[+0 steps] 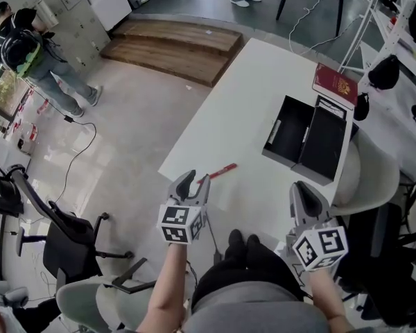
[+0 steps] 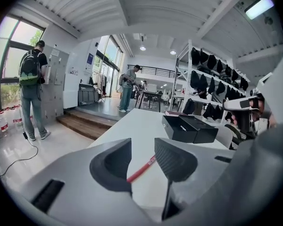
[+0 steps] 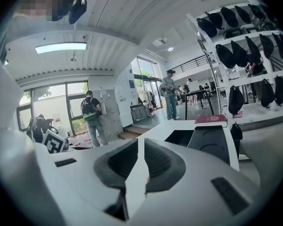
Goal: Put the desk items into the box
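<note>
Head view first, and it gives the whole layout: a long white table [image 1: 263, 68] with everything sitting toward its far right end. The two gripper views only skim that top at a low angle.

On that end sits the black box [image 1: 289, 132], open. Only from above can you look into it: one slim pale thing lies along its left wall, too small to name, and the rest of the tray is bare. Its lid [image 1: 324, 144] lies right beside it, touching. A red book [image 1: 335, 84] sits just past the lid's far corner, outside the box.

The left gripper [image 1: 197, 177] hovers at the table's near edge, jaws spread wide with nothing clamped. Its own view shows what the head view can't: the red pen [image 1: 222, 171] lines up in the gap between the jaws, lying flat on the table just beyond their tips, well short of the box.

The right gripper [image 1: 303, 188] has its jaws drawn together to a thin slit, and there's nothing in it.
</note>
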The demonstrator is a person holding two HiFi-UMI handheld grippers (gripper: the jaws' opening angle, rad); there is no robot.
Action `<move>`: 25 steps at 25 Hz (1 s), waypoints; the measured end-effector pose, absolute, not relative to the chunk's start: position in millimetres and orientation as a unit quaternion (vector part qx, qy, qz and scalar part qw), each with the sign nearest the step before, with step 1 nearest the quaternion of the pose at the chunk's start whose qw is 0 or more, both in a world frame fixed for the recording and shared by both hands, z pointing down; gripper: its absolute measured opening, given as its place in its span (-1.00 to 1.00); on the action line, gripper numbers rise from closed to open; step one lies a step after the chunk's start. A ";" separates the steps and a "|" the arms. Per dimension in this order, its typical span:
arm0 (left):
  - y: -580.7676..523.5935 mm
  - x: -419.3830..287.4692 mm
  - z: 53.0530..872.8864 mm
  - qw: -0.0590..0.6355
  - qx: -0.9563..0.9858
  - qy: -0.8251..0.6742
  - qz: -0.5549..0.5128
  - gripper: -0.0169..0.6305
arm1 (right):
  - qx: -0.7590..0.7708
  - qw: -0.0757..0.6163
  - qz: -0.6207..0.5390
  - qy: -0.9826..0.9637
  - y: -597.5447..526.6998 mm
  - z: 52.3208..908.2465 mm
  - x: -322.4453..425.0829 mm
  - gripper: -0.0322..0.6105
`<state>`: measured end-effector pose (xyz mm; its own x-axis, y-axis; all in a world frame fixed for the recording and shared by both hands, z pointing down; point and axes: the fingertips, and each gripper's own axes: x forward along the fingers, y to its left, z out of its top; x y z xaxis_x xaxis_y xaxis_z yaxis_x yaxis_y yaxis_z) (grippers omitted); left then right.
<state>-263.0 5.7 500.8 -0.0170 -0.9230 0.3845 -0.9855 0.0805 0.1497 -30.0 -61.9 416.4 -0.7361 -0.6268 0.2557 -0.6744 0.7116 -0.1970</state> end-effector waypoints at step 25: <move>-39.3 -227.5 566.3 0.198 0.752 -0.565 0.274 -0.50 | 0.389 0.076 0.151 -0.906 -97.0 417.6 -11.1 -0.76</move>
